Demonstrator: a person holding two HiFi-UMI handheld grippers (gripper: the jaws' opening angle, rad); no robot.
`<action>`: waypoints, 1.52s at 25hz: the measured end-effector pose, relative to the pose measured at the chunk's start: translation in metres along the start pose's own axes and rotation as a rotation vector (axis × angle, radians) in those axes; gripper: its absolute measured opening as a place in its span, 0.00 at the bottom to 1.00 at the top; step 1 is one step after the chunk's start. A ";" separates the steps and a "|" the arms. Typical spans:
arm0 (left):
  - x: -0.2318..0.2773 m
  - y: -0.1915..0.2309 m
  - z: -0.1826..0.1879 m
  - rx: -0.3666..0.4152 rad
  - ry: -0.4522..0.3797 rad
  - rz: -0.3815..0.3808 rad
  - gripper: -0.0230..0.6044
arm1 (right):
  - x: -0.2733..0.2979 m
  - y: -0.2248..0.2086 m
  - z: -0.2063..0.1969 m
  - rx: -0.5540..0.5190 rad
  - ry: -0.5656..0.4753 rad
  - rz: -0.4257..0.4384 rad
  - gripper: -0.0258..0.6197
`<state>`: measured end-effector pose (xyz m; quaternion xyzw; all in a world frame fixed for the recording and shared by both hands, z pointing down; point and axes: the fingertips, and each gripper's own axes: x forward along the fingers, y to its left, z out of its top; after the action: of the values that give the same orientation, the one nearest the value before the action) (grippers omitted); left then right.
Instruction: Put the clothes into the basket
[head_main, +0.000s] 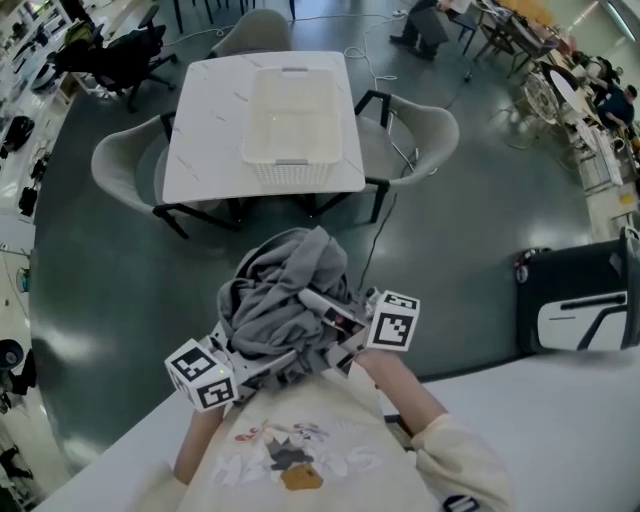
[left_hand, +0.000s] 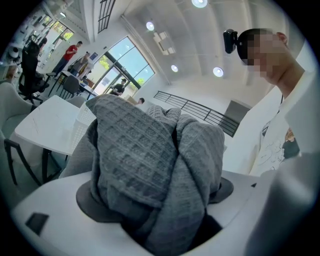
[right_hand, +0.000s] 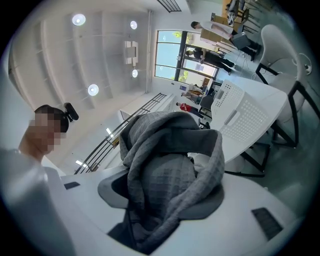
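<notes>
clothes (head_main: 285, 295) in left tool (left_hand: 155, 200) and right tool (right_hand: 160, 200), apart from basket (head_main: 290, 172)

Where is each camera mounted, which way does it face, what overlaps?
Head view: on the head, steeply down at grey garment and basket; forearms, shirt show.
Left gripper view: on left tongs, upward past clamped garment; shirt at right.
Right gripper view: on right tongs, upward; shirt at left.
Shared: garment and basket in all three.

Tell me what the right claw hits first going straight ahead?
The gray cloth already bunched in the right claw. Behind it, probably open air; the basket sits off to the side.
</notes>
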<state>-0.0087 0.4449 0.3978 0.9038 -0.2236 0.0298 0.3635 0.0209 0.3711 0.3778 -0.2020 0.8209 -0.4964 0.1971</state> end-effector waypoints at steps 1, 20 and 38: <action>-0.008 0.005 0.000 -0.004 -0.005 0.006 0.74 | 0.008 0.000 -0.006 0.002 0.008 0.003 0.37; -0.032 0.055 0.005 -0.033 0.018 -0.006 0.74 | 0.052 -0.031 -0.019 0.048 -0.010 -0.021 0.37; 0.104 0.141 0.149 -0.002 0.022 0.046 0.74 | 0.104 -0.109 0.176 0.068 -0.019 0.040 0.37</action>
<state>0.0084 0.2156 0.4016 0.8978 -0.2404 0.0478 0.3660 0.0404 0.1406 0.3870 -0.1834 0.8054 -0.5182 0.2216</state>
